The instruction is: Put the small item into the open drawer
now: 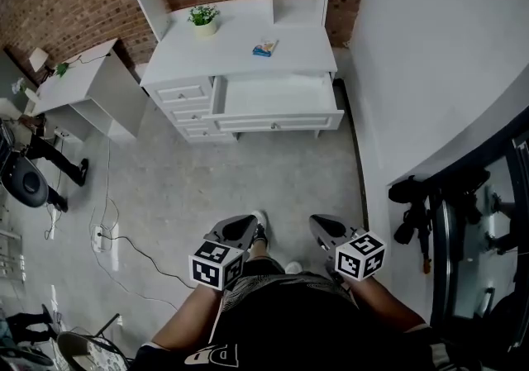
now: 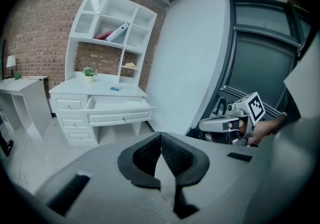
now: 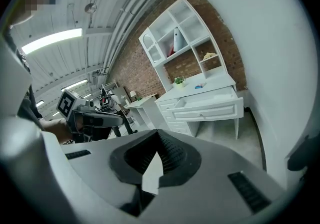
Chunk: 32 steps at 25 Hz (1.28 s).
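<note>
Approach looks like the step in hand: the small flat blue item (image 1: 264, 48) sits on the white desk top (image 1: 223, 55) just behind the open white drawer (image 1: 277, 122), well away from the left gripper (image 1: 246, 227) and right gripper (image 1: 324, 229), both pinched closed on nothing, so next means walking up and opening one.

You hold your left gripper (image 1: 245, 227) and your right gripper (image 1: 324, 227) low in front of your tummy. They are side by side with a gap between them. Both point forward and tip down a little. Your left forearm (image 1: 186, 316) and right forearm (image 1: 387, 310) are bent and tucked in close to your body. The left gripper's jaws are pressed together with nothing in them. The right gripper's jaws are pressed together too, and they hold nothing.
</note>
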Motion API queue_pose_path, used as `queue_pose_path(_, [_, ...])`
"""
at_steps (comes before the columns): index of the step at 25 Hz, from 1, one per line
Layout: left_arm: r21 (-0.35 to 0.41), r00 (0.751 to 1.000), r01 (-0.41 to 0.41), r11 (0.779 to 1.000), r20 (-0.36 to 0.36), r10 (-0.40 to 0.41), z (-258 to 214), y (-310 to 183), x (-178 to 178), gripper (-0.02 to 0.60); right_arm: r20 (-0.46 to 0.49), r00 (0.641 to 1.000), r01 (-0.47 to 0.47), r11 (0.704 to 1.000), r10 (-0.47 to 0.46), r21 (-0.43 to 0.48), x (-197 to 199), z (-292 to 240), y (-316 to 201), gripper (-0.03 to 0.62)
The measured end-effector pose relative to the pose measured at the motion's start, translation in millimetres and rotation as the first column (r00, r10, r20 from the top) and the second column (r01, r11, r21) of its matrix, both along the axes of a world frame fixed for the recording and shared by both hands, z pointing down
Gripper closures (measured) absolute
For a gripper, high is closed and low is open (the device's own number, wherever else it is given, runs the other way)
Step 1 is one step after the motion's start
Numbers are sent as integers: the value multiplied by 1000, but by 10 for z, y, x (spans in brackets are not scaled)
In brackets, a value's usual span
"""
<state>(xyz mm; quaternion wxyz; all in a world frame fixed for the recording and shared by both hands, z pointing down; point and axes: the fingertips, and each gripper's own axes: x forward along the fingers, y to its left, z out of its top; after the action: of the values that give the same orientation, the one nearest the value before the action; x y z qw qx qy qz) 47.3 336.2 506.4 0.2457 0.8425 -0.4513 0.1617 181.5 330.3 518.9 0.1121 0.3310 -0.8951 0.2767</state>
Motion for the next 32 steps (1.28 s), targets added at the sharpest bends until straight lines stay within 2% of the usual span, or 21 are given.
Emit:
queue_pose_path(10, [-24,1000,-17,1000,-8,17,41,-768,-261,566,-28,999,-19,999,18,-38,-191,52,-681,589])
queue_pose_path(18, [-18,999,-44,999,-27,44,-42,-1621,-491,566,-62,998,-21,999,19,-39,-467,-29,-1486,589])
queue_pose_path(26, [-16,993,-102,995,-56,101,-63,-2369,-678,566,-76,995,-72,996,68,-48,-765,-64,-2203,589])
queue_pose_path(32, [-13,989,-137,991,-61,135,-24,-2862,-987,566,-93,989,-116,992,112,-43,-1033,-68,-2658,589])
